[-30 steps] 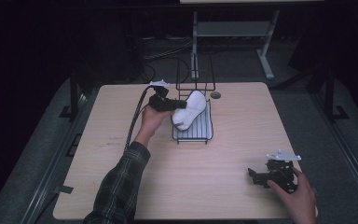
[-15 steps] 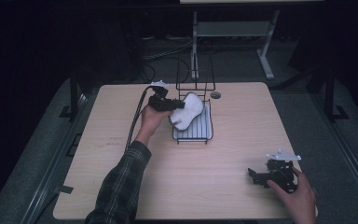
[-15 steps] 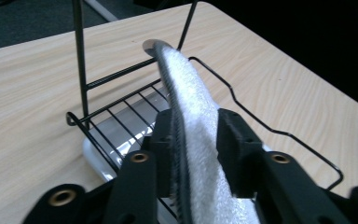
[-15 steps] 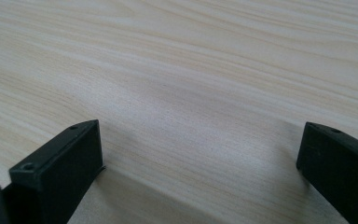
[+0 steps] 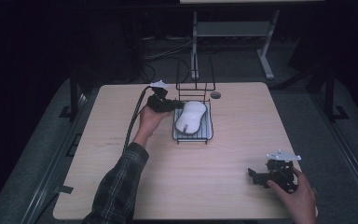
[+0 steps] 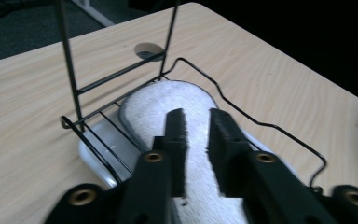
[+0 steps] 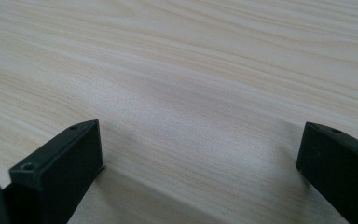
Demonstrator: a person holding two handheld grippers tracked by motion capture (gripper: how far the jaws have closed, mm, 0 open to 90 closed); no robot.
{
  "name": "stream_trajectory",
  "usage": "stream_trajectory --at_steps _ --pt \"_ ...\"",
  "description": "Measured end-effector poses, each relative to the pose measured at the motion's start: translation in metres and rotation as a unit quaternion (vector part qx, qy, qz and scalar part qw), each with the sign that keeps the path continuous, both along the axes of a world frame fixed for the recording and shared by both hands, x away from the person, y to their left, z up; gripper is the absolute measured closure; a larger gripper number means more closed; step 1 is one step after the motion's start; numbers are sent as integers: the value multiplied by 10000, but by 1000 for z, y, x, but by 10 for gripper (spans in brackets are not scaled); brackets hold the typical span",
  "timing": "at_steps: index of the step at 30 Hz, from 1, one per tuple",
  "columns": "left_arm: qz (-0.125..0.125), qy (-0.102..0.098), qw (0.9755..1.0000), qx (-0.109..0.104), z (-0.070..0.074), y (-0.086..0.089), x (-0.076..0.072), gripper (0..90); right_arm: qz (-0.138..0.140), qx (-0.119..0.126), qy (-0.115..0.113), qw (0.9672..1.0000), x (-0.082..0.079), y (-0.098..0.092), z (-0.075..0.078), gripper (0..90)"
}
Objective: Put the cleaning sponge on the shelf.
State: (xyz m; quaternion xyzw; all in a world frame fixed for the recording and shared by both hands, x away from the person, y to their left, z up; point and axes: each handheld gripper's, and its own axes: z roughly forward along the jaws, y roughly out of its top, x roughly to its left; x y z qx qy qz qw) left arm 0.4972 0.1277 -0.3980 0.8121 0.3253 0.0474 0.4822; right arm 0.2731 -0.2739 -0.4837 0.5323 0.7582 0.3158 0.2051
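Observation:
A white padded insole-like piece (image 5: pixel 191 116) (image 6: pixel 168 100) lies flat in a black wire rack (image 5: pixel 193 84) (image 6: pixel 72 70) with a pale tray at its base, at the back middle of the wooden table (image 5: pixel 121 186). My left gripper (image 5: pixel 179 106) (image 6: pixel 196 114) reaches in from the rack's left and hovers just over the piece. Its jaws have just been closing and stand a narrow slit apart, with nothing pinched between them. My right gripper (image 5: pixel 252 175) (image 7: pixel 200 126) rests at the front right of the table, jaws wide open over bare wood.
A round cable hole (image 5: pixel 215 94) (image 6: pixel 148 49) sits in the table just right of the rack. The left gripper's black cable (image 5: pixel 133 126) trails back along the forearm. Beyond the far edge stands a metal stand (image 5: pixel 233 28) on dark floor.
The white piece, earlier lifted and bunched at the left gripper, now lies flat in the rack. The left hand shifted slightly. The right hand has not moved.

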Motion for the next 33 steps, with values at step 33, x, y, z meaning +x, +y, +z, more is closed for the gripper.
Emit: stream_trajectory --at_steps 33 --pt "-399 133 9980 461 -34 -14 -31 900 -1 -1 -1 10000 0 0 0 0"
